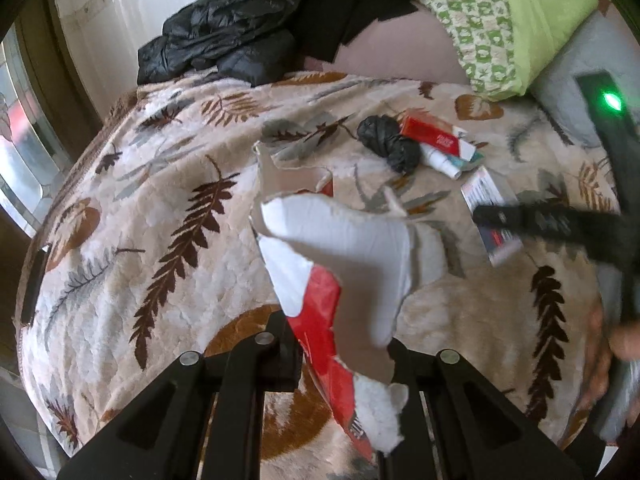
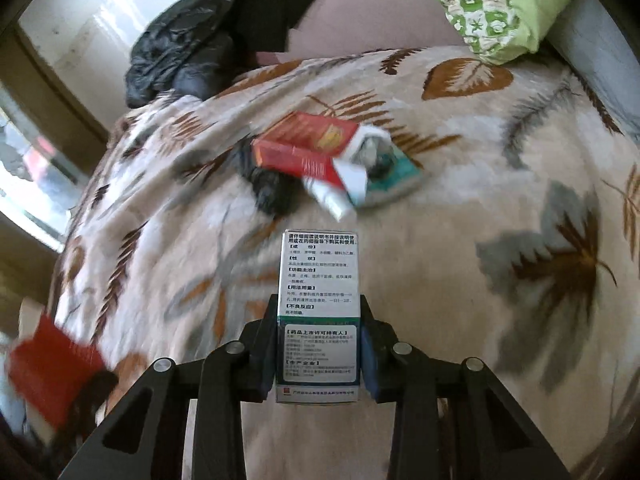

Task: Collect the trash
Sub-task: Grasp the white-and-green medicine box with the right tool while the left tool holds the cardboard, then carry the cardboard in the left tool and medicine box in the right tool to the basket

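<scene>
My left gripper (image 1: 340, 344) is shut on a torn red and white cardboard wrapper (image 1: 340, 252), held above the leaf-patterned blanket (image 1: 160, 200). My right gripper (image 2: 318, 336) is shut on a white medicine box (image 2: 319, 280) with printed text; in the left wrist view it shows blurred at the right (image 1: 520, 216) with the box (image 1: 486, 192). A pile of trash lies ahead on the blanket: a red box (image 2: 308, 148), a crumpled black bag (image 1: 386, 142), a white tube (image 1: 440, 162) and a teal packet (image 2: 396, 184).
A black jacket (image 1: 224, 44) lies at the far edge of the bed. A green patterned pillow (image 1: 500, 36) is at the back right. A window (image 1: 24, 152) is at the left. The torn wrapper shows blurred at lower left in the right wrist view (image 2: 52, 364).
</scene>
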`<state>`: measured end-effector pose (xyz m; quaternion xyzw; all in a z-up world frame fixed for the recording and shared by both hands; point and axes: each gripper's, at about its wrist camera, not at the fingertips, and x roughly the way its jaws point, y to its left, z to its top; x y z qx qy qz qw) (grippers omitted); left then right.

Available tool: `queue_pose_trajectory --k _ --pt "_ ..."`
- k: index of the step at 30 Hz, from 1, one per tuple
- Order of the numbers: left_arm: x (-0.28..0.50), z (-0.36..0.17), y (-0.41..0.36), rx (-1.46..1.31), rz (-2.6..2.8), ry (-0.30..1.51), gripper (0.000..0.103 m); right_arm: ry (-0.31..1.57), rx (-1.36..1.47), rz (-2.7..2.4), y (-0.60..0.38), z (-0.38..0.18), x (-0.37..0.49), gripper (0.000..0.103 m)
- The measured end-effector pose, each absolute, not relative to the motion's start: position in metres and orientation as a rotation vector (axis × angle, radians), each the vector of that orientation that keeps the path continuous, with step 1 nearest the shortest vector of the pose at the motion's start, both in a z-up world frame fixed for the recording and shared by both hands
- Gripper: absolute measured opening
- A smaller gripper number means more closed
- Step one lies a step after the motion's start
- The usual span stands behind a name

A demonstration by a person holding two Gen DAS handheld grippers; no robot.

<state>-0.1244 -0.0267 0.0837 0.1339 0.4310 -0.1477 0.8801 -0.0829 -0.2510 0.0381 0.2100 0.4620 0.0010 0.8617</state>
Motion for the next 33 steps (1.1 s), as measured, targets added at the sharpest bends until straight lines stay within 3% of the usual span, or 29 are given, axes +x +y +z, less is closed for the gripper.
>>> queue_pose_trajectory --k 16,33 --pt "-0.186 0.124 -0.051 0.313 -0.332 0.818 0.012 0.81 0.531 -0.028 -0.261 0.076 -0.244 0.036" --pt "-0.228 0.16 -0.062 0.306 -0.413 0.727 0.012 0.656 0.408 -0.101 -0.252 0.129 -0.305 0.036"
